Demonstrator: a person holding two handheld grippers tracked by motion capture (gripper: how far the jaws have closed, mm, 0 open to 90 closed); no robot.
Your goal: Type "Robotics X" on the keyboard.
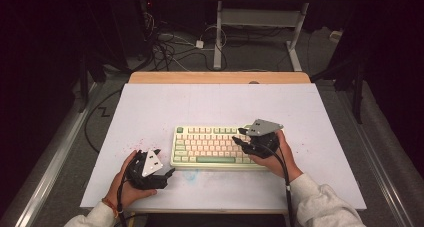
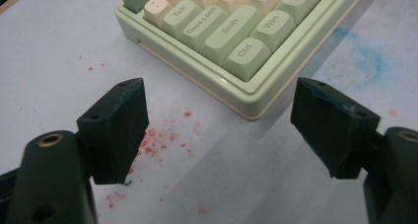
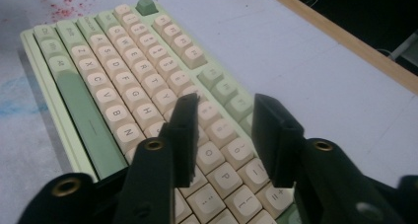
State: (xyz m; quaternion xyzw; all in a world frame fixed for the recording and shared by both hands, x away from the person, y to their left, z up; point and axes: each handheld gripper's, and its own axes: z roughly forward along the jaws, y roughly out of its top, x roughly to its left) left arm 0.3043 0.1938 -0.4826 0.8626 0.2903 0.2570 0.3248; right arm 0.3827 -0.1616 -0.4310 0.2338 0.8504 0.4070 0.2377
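A pale green keyboard (image 1: 212, 147) with cream and green keys lies flat in the middle of the white table (image 1: 215, 102). My left gripper (image 1: 165, 161) rests on the table just off the keyboard's near left corner, held in a hand. In the left gripper view its jaws (image 2: 219, 93) stand wide open, with the Ctrl corner of the keyboard (image 2: 231, 31) just beyond them. My right gripper (image 1: 238, 135) hovers over the keyboard's right end. In the right gripper view its jaws (image 3: 224, 103) are open a little above the keys (image 3: 113, 86), with nothing between them.
Red specks (image 2: 157, 135) and a faint blue smear (image 2: 365, 56) mark the table near the keyboard's front left. A wooden strip (image 1: 220, 77) runs along the far edge. Beyond it are cables (image 1: 170, 47) and a desk frame (image 1: 260, 32) on the floor.
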